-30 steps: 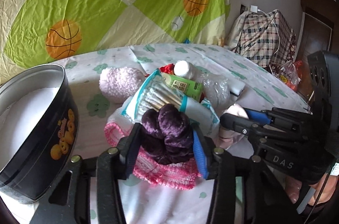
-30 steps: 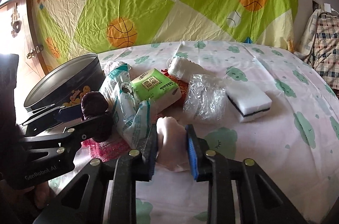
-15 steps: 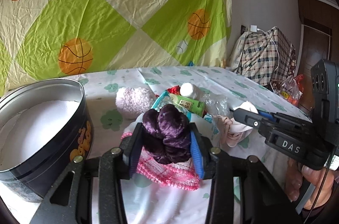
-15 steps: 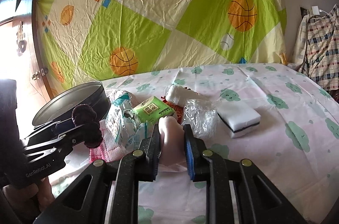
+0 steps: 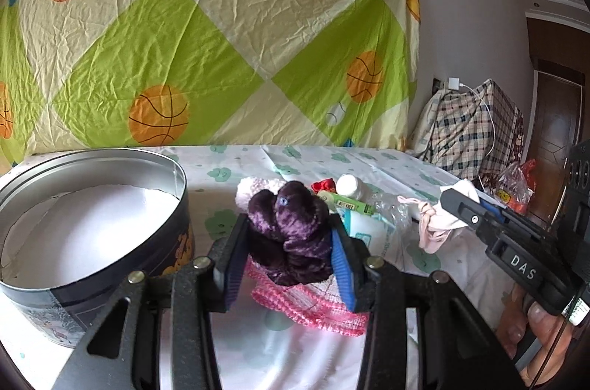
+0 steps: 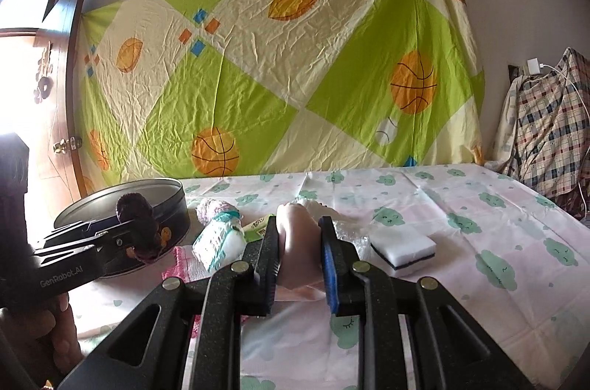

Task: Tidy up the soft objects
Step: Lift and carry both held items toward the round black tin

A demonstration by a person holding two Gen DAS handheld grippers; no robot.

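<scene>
My left gripper [image 5: 289, 235] is shut on a purple velvet scrunchie [image 5: 291, 231] and holds it above the bed, just right of a round black tin [image 5: 121, 264] with a white lining. In the right wrist view the left gripper [image 6: 142, 231] and scrunchie [image 6: 138, 224] hang in front of the tin [image 6: 177, 205]. My right gripper [image 6: 298, 239] is shut on a pale pink cloth [image 6: 297, 242], lifted off the sheet. It shows in the left wrist view [image 5: 461, 205] with the cloth [image 5: 438, 224] hanging from it.
On the bed lie a pink knitted cloth [image 5: 313, 305], a fluffy pink puff [image 5: 254, 191], a tissue pack [image 6: 221, 239], a green packet [image 5: 343, 202], a white roll [image 5: 348, 185], crumpled plastic [image 6: 354, 239] and a white sponge [image 6: 403, 248]. A plaid bag [image 6: 545, 132] stands right.
Both grippers rose off the pile with their loads. The left gripper moved closer to the tin with the scrunchie; the pink cloth now hangs clear of the sheet.
</scene>
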